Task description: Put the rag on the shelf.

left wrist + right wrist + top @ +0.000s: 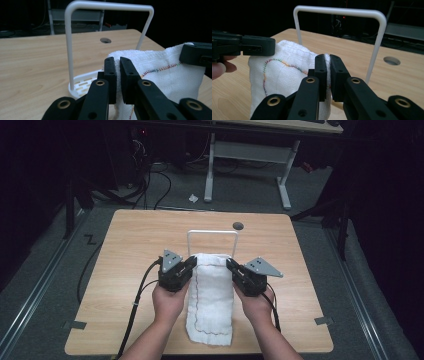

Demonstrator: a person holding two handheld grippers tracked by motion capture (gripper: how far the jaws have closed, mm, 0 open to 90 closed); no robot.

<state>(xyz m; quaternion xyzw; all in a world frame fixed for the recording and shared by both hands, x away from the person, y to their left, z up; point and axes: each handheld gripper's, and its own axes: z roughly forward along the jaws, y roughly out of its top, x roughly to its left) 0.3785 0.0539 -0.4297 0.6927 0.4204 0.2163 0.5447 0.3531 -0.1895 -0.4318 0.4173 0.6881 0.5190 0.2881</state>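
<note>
A white cloth (212, 295) with a coloured stitched hem hangs from both grippers, its lower end lying on the wooden table (125, 250). My left gripper (191, 263) is shut on the cloth's upper left corner (117, 75). My right gripper (231, 265) is shut on the upper right corner (328, 75). Just behind the cloth stands a white wire rack (212, 237), an upright hoop (107, 6) on a slotted base (82, 85). In the right gripper view the hoop (342, 11) rises behind the cloth (282, 72), and the left gripper (249, 46) holds the far corner.
A round hole (238, 226) sits in the table behind the rack. Black cables (140, 300) trail from the grippers over the table's front. Beyond the table, a white desk frame (250, 165) and cables lie on the dark floor.
</note>
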